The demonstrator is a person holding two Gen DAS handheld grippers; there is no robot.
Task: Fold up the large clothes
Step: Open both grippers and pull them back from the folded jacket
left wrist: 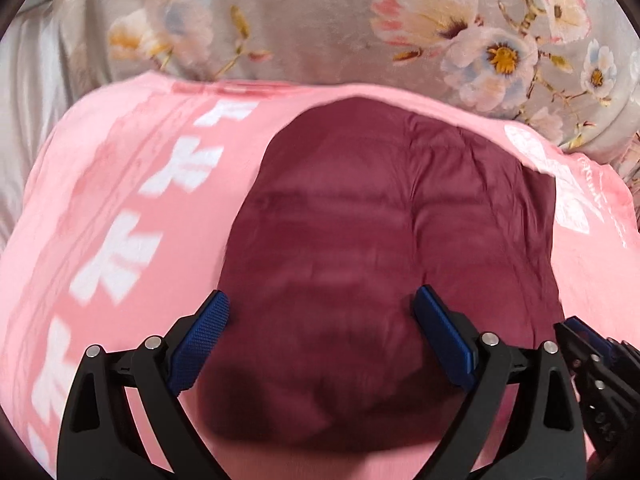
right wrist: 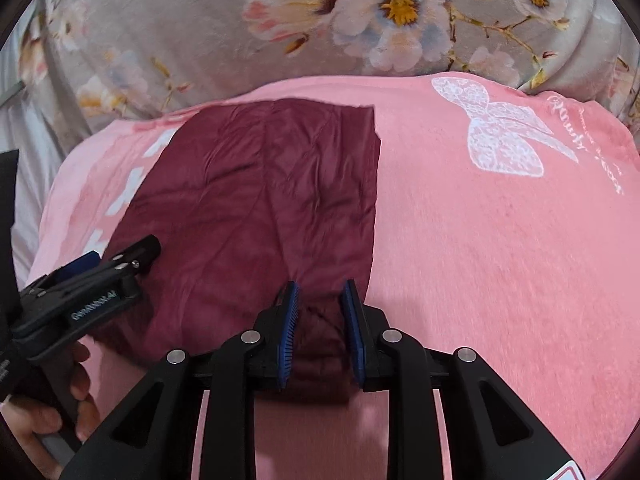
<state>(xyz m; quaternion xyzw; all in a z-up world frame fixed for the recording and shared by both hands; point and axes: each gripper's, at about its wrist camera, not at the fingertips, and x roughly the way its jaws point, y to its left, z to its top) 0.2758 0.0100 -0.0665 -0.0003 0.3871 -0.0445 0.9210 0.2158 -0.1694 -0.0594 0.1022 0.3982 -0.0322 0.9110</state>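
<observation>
Maroon garment (right wrist: 256,200): thin, creased matt cloth | pink blanket (right wrist: 480,260): fuzzy fleece, white print | floral bedcover (right wrist: 200,32): soft plush | right tongs (right wrist: 318,332): matt black plastic, ribbed blue rubber pads (right wrist: 356,340), shiny metal pins

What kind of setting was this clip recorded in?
Most likely a bedroom, with the folding done on a bed. A maroon garment lies on a plush pink blanket printed with a white bow, and behind it sits grey floral bedding. No walls or furniture show, so this is a guess.
</observation>
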